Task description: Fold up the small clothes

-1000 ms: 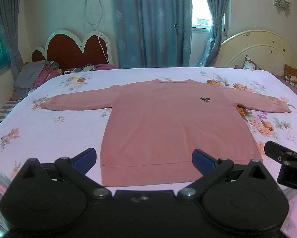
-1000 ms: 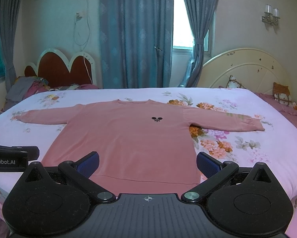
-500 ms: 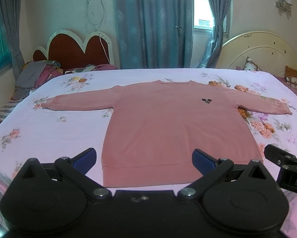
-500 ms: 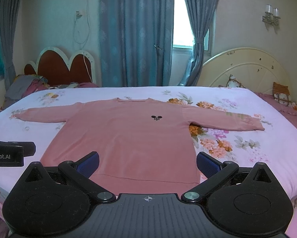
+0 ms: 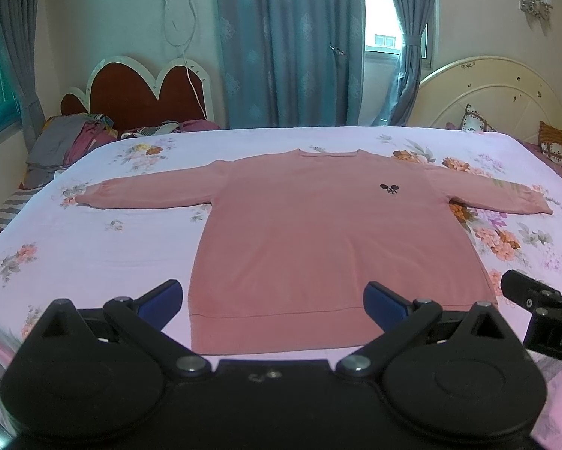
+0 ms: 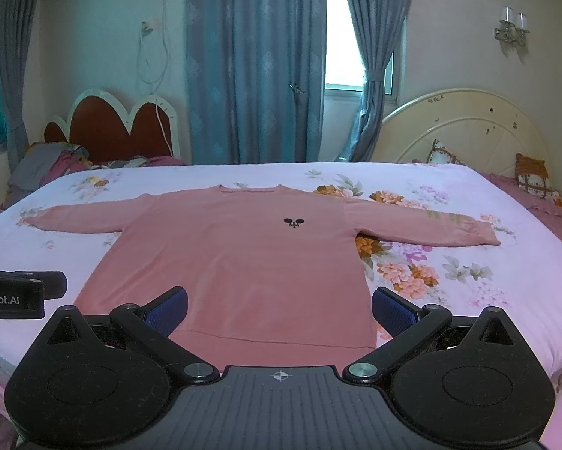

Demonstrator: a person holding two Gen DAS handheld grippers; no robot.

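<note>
Bed (image 5: 93, 247) with floral sheet fills mid-frame in both views. Pink sweater (image 5: 318, 232) lies flat at centre, sleeves spread toward left and right edges, hem nearest cameras. Left gripper (image 5: 273, 296) at bottom of frame, jaws spread wide, holding nothing, above hem. Right gripper (image 6: 279, 305) likewise wide apart, holding nothing. Small black logo (image 6: 294, 222) on chest.

- Sweater (image 5: 318, 240): salmon pink, plain; small black emblem (image 5: 389, 188) on chest.
- Sheet (image 5: 93, 247) under it: pale lilac, orange-pink floral print.
- Left gripper (image 5: 273, 300), right gripper (image 6: 279, 307): black, blue pads (image 6: 168, 309).
- Curtains (image 5: 292, 45) beyond: grey-blue, faint motif.
- Headboards: dark red (image 5: 138, 93), cream (image 5: 498, 93).
</note>
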